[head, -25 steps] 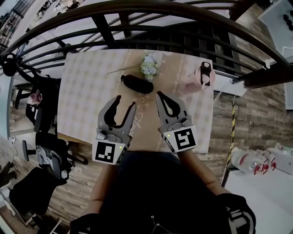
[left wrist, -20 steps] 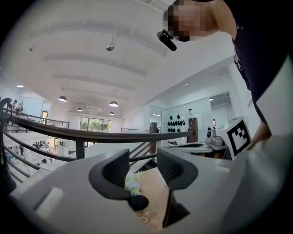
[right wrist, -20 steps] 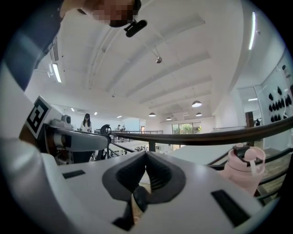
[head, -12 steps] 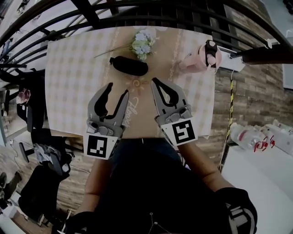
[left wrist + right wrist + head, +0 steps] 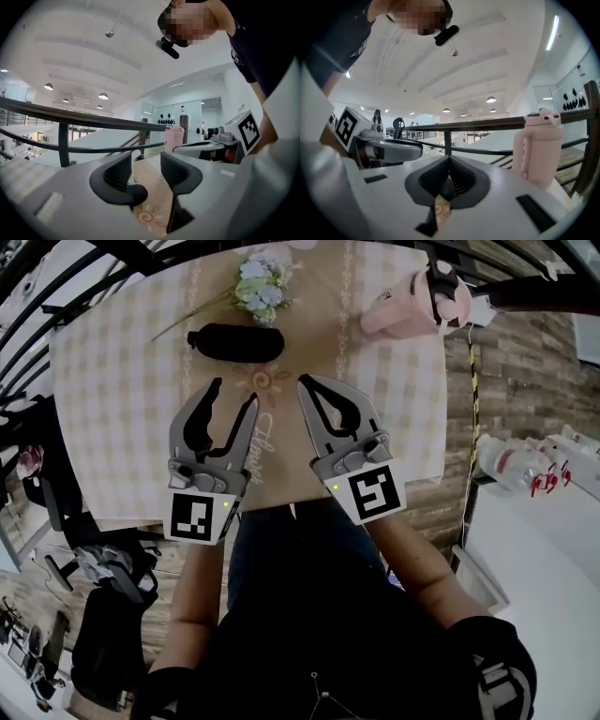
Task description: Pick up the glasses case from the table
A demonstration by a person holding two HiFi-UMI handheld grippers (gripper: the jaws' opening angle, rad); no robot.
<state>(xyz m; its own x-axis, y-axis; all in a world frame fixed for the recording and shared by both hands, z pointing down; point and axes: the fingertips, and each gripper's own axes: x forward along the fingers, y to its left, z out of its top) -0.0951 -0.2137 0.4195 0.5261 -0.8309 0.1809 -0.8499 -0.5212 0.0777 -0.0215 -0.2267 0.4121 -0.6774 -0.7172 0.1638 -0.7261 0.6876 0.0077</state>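
Left claw has its jaws partly open, with nothing in them. Right claw is closed tight and empty too. Both hang over the near part of the worktop. The black glasses case lies farther off, a bit to the left, with the flowers just behind it. The case looks round and smooth, so I think it might slip out, or get pushed into the flowers. The pink bottle stands far right, well away.
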